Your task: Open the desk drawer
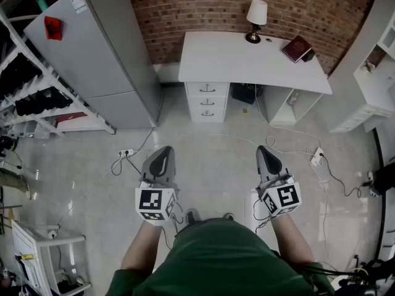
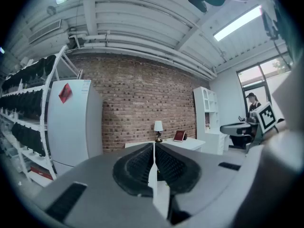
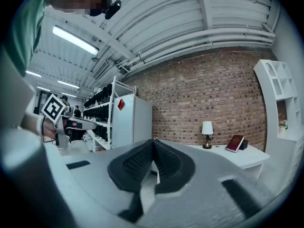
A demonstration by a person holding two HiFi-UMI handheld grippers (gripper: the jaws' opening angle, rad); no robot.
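A white desk [image 1: 247, 60] stands against the brick wall, far ahead of me. Under its left end sits a stack of three shut drawers [image 1: 207, 103], each with a small dark handle. My left gripper [image 1: 162, 158] is held over the floor well short of the desk, jaws pressed together with nothing between them. My right gripper [image 1: 267, 160] is level with it on the right, also shut and empty. In the left gripper view the left gripper [image 2: 154, 144] points at the desk [image 2: 183, 143]. From the right gripper view, the right gripper [image 3: 153, 141] faces the desk [image 3: 242, 156] as well.
A lamp [image 1: 255, 18] and a red book [image 1: 297, 48] rest on the desk. A grey fridge [image 1: 99, 54] stands left of it, with a rack of dark items [image 1: 31, 97] beyond. White shelving [image 1: 376, 73] is on the right. Cables and power strips [image 1: 126, 153] lie on the floor.
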